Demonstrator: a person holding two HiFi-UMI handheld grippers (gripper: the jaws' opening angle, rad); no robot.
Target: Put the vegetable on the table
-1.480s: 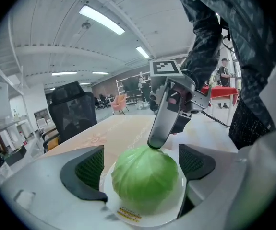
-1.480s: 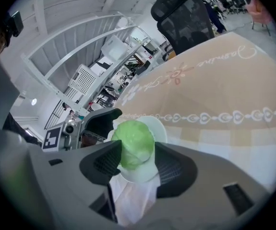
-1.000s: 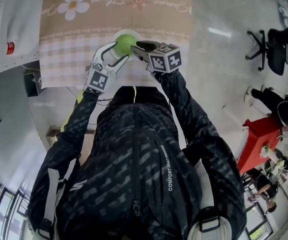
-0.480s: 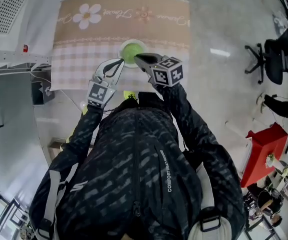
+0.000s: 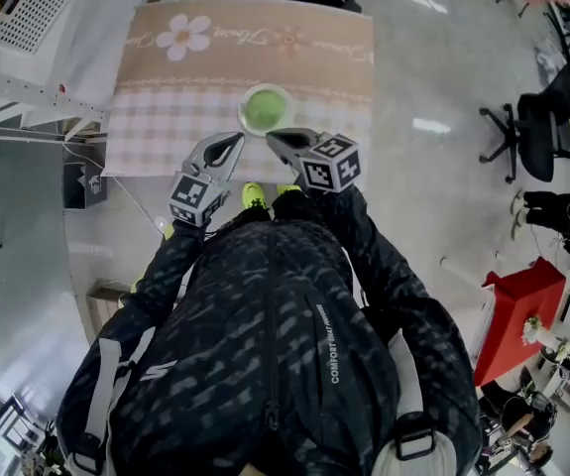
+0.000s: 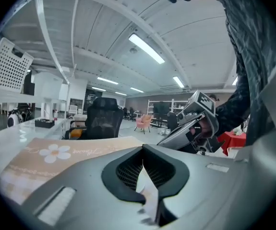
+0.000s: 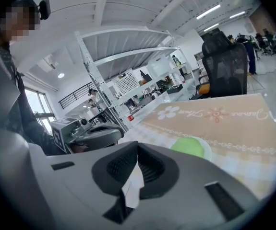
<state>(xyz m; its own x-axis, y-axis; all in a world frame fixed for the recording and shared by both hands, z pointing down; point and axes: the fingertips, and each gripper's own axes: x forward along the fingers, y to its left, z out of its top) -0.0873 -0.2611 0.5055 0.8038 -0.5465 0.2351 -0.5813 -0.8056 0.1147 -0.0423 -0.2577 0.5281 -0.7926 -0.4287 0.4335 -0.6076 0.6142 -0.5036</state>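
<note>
Grey plastic left gripper (image 5: 235,143) hung over the near edge of the table (image 5: 156,117), its jaws just drawn together with nothing between them. Beyond its tip, the round green vegetable (image 5: 264,108) sat in a shallow white dish (image 5: 285,96) on the table's beige checked cloth (a white flower printed at the far left). The grey right gripper (image 5: 275,138), likewise just closed and empty, hovered near the dish.
</note>
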